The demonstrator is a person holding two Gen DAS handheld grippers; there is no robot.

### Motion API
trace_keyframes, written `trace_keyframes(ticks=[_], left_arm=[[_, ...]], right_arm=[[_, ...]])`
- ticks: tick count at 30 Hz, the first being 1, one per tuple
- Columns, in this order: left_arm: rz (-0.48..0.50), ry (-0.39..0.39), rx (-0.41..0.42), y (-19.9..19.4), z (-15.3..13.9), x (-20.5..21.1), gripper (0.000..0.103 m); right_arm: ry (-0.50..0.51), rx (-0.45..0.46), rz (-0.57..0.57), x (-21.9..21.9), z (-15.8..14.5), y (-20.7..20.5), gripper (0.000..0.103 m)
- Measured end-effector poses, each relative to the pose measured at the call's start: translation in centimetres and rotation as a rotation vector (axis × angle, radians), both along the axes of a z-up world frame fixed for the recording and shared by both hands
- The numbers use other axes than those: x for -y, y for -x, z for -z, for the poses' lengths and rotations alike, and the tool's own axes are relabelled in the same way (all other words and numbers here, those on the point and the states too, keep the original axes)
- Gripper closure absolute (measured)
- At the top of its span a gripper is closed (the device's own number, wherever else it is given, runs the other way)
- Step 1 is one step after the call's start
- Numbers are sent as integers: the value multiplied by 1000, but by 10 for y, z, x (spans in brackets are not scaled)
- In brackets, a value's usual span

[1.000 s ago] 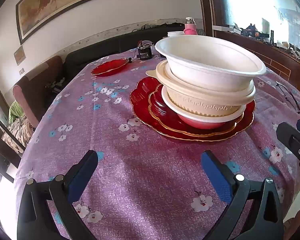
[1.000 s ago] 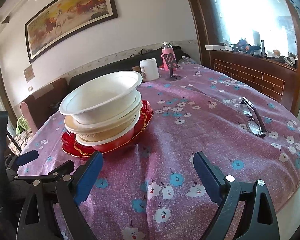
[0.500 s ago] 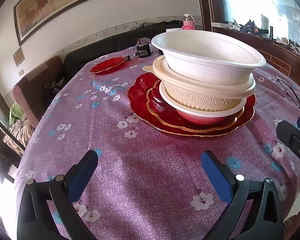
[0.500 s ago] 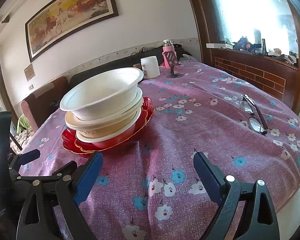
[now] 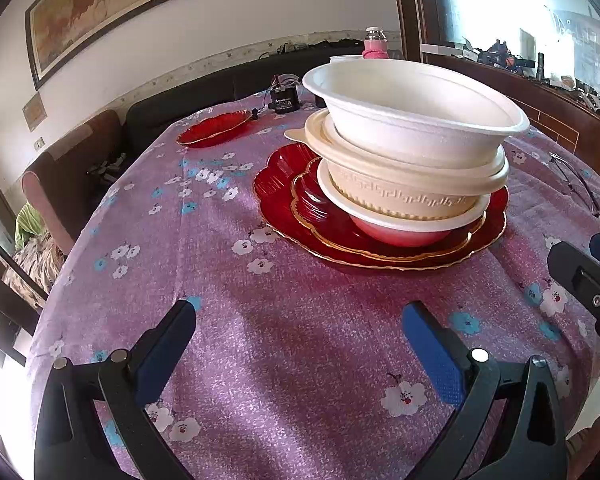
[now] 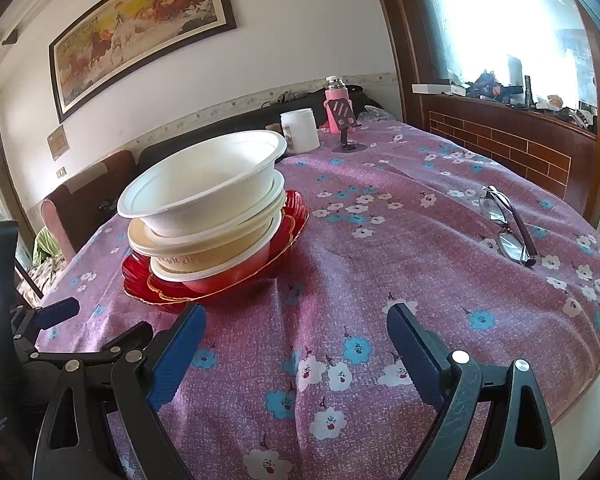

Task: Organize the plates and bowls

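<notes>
Both tools hang wide and empty over the desk (image 5: 292, 344): left tool (image 5: 300, 344) low in its own view, right tool (image 6: 296, 344) likewise. From the left tool the stack sits at about one o'clock, close ahead: white bowl (image 5: 412, 120) on top, cream bowl (image 5: 404, 188) beneath it, a red-bottomed bowl (image 5: 400, 232) under that, all nested on two red plates (image 5: 284, 200). From the right tool the same stack lies at eleven o'clock, near. One small red plate (image 5: 212, 132) sits apart, far out at eleven o'clock from the left tool, so the left hand looks better placed to fetch it. Glasses (image 6: 508, 228) lie off at two o'clock from the right tool.
</notes>
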State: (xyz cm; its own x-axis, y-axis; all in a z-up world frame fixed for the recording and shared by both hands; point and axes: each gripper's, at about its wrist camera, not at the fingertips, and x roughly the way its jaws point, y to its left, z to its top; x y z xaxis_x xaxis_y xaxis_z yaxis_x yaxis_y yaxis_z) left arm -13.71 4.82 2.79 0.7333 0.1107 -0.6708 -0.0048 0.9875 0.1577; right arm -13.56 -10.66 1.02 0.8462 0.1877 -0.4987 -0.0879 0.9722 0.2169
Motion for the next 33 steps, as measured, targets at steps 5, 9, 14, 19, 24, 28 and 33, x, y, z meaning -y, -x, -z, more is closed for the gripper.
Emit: trace_keyframes(ticks=[5,9,14,19,24,28,33], left_arm=[[2,-2,4,0,-1,-1,0],[5,0,8,1,-3,-1,0],[5,-2,9,2,-3,1,0],[6,-2,10,2,-2,1,0],[8,-1,12,3,-3,2,0],[11,6,22,4,-6,1,0],[4,11,22,3,-10,-5,0]], right_arm=[[-7,-3,5,2,1,-1,9],[-11,-1,8,3,1,-1,9],[-16,1,10,5,0,-1,9],[-20,3,13,7,0,-1,9],[-18,3,12,7,-1,0,9],[-12,11,9,6,-2,1,9],[-18,12,14,7,-2,2,9]])
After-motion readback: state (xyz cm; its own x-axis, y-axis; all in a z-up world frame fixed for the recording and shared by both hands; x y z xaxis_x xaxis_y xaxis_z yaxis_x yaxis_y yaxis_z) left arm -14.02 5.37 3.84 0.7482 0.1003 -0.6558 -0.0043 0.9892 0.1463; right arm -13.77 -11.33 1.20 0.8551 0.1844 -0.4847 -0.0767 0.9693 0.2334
